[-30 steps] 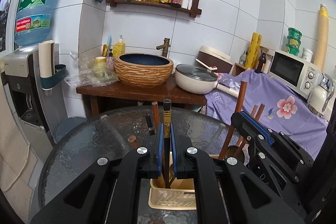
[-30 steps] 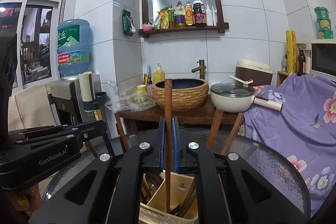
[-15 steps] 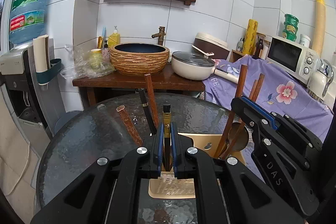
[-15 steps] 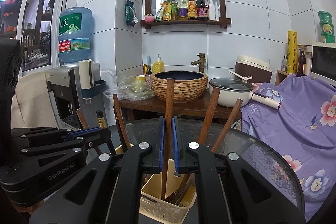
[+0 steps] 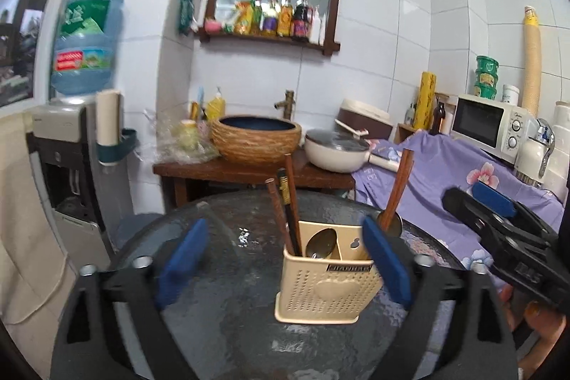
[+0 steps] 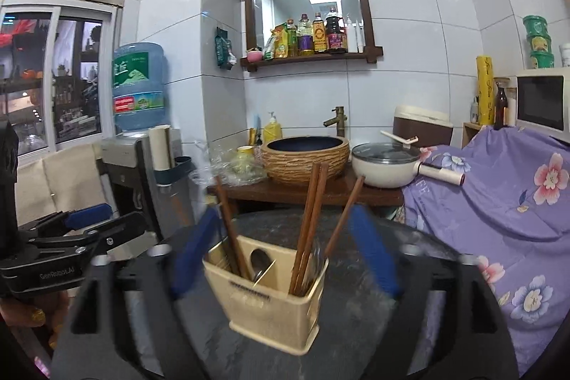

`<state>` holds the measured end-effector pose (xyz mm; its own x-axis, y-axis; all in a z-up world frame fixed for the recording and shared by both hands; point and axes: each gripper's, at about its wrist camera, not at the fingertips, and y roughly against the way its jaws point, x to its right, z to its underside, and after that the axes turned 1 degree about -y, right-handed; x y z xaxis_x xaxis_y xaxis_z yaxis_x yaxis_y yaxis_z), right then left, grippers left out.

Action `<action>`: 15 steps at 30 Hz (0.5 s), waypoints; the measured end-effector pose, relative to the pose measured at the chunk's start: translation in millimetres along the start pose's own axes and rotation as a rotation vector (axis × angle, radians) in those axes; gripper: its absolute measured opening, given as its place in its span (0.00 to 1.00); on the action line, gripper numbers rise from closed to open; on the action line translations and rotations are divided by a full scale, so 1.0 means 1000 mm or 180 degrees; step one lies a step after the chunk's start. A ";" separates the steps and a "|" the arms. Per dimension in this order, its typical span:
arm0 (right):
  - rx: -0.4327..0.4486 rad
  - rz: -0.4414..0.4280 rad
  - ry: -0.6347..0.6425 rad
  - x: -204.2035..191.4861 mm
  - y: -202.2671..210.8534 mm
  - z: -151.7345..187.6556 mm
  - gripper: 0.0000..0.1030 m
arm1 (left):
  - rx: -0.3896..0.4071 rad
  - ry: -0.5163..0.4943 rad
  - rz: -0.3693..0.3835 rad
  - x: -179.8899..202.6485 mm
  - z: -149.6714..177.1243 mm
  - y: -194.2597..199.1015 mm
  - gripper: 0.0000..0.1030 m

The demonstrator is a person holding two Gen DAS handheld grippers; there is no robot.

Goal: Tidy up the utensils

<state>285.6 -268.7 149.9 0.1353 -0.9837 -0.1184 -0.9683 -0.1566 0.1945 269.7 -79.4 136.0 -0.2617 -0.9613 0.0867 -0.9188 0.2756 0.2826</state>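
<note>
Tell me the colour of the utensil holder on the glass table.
Beige utensil holder with perforated walls; clearest in the left wrist view.

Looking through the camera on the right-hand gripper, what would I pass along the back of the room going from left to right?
Window → water bottle → soap dispenser → woven basin → white pan → yellow roll → microwave.

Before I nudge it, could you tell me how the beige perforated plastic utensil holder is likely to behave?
The beige perforated plastic utensil holder probably slides easily on the smooth glass table. Its tall leaning wooden chopsticks may make it top-heavy and apt to tip.
</note>
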 end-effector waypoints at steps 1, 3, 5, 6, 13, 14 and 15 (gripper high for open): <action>0.0044 -0.0015 -0.0003 -0.002 0.014 0.005 0.92 | 0.0084 -0.0012 -0.0034 0.000 0.005 0.011 0.94; 0.0153 -0.0036 0.0097 -0.012 0.049 0.023 0.93 | 0.0247 -0.0047 -0.0089 0.002 0.022 0.039 0.94; 0.0160 -0.0027 0.0298 -0.026 0.079 0.044 0.94 | 0.0301 -0.0080 -0.0072 0.004 0.039 0.062 0.94; 0.0162 -0.0027 0.0379 -0.032 0.092 0.055 0.94 | 0.0312 -0.0085 -0.0084 0.004 0.050 0.075 0.94; 0.0201 0.0074 0.0435 -0.062 0.185 0.128 0.94 | 0.0214 -0.0061 -0.0200 0.007 0.115 0.144 0.94; 0.0222 0.0113 0.0402 -0.065 0.198 0.136 0.94 | 0.0227 -0.0112 -0.0254 0.010 0.123 0.154 0.94; 0.0241 0.0156 0.0384 -0.067 0.208 0.142 0.94 | 0.0234 -0.0154 -0.0304 0.011 0.128 0.162 0.94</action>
<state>45.3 -223.3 59.5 0.1074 -0.9942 0.0083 -0.9868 -0.1055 0.1226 80.3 -46.4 60.2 -0.1843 -0.9827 0.0159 -0.9589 0.1834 0.2163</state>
